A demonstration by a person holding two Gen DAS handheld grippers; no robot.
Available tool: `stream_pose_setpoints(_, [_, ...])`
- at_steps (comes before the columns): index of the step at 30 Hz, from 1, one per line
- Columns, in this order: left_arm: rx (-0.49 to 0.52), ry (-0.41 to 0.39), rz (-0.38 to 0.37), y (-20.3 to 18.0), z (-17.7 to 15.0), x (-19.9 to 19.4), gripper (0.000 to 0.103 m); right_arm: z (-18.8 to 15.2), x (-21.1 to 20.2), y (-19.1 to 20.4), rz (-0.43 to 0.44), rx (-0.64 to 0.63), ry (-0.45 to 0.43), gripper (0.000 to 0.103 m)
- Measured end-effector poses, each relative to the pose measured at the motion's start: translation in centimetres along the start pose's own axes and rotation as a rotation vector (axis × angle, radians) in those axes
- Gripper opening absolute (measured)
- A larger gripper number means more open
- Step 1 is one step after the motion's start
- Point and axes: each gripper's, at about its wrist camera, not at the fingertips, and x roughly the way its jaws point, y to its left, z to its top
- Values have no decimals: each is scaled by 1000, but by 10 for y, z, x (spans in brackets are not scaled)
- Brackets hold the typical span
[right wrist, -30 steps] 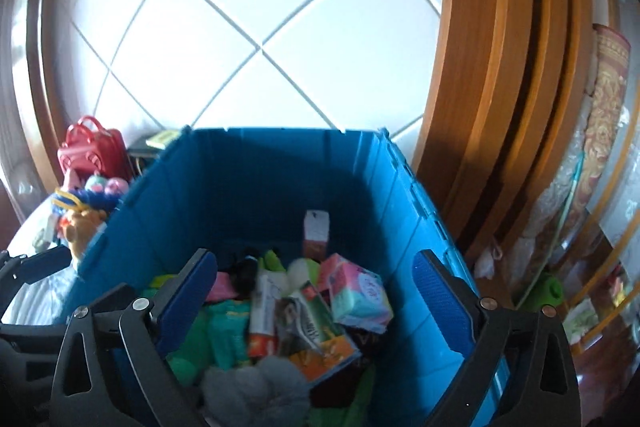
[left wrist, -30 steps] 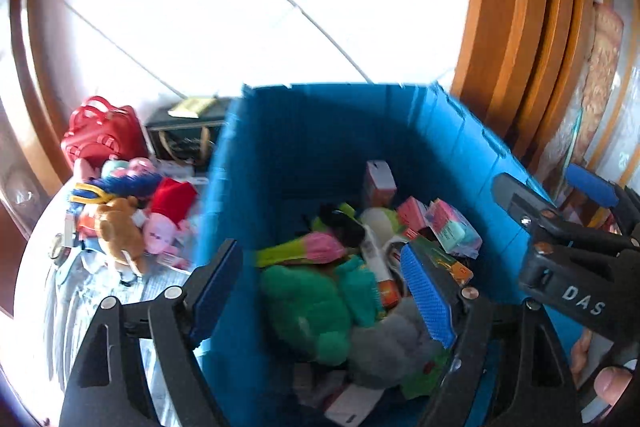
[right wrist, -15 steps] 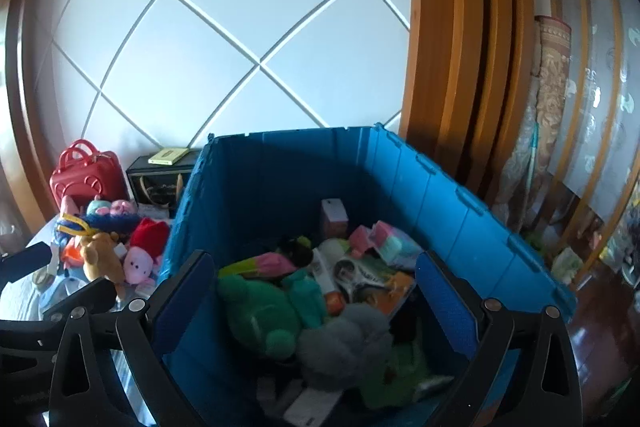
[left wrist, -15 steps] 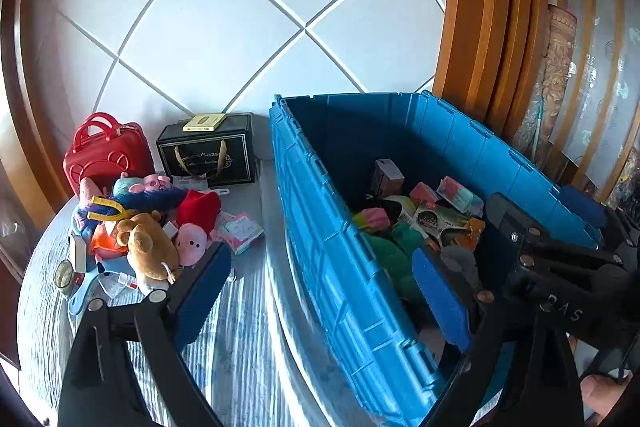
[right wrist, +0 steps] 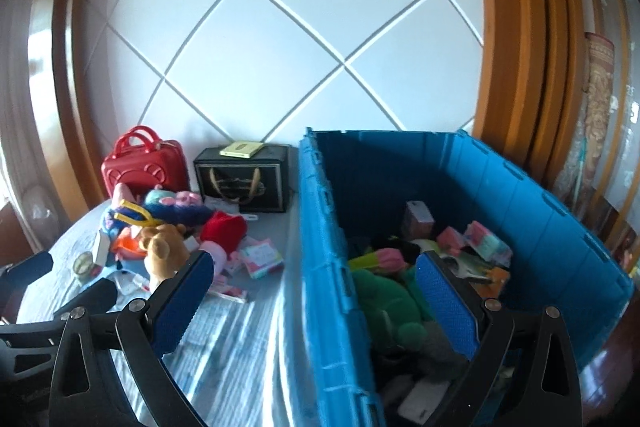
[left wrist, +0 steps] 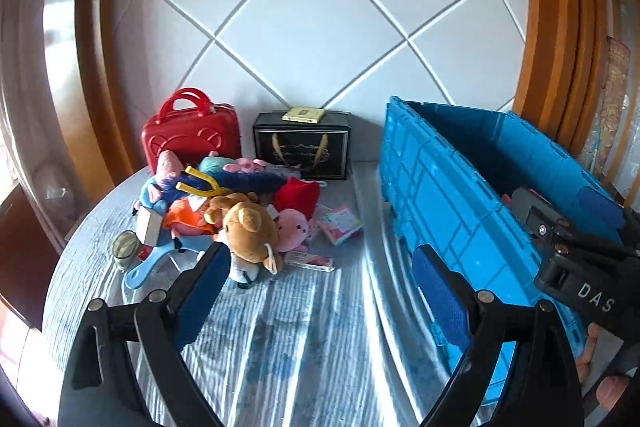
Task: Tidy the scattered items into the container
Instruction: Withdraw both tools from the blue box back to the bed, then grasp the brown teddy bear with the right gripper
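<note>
A blue crate stands on the right of the table, holding a green plush, small boxes and packets. Left of it lies a pile of toys: a brown bear plush, a pink pig plush, a red plush, a blue furry toy and a pink packet. My left gripper hangs open and empty over the cloth, just short of the bear. My right gripper is open and empty too, its jaws either side of the crate's left wall.
A red case and a black gift bag with a yellow card on top stand against the tiled back wall. The round table has a striped cloth. Wooden frames rise at both sides. A small glass jar sits at the pile's left.
Both grippers have swung left from above the crate's inside toward the table. The toy pile has come to the middle of the left view. The left jaws stand slightly wider.
</note>
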Motion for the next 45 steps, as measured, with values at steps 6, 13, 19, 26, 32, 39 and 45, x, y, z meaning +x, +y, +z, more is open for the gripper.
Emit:
stream_pose_setpoints(6, [-63, 18, 84, 63, -14, 17, 93, -5, 31, 65, 146, -78, 22, 102])
stream_pose_setpoints(13, [-54, 65, 103, 144, -20, 52, 93, -19, 74, 133, 201, -72, 92, 102])
stream_pose_setpoints(19, [10, 122, 41, 213, -26, 102, 93, -32, 112, 185, 116, -7, 147, 102])
stream_pose_setpoints(26, [21, 234, -28, 244, -39, 176, 93, -58, 144, 211, 22, 27, 229, 102])
stream_pose_setpoints(32, [-16, 290, -34, 244, -46, 226, 93, -67, 200, 223, 55, 11, 309, 69])
stream_pose_setpoints(39, [-31, 331, -46, 236, -50, 279, 93, -54, 273, 246, 125, 6, 311, 69])
stream_pose_setpoints(45, [-21, 353, -69, 225, -47, 307, 88, -65, 307, 249, 101, 15, 342, 28])
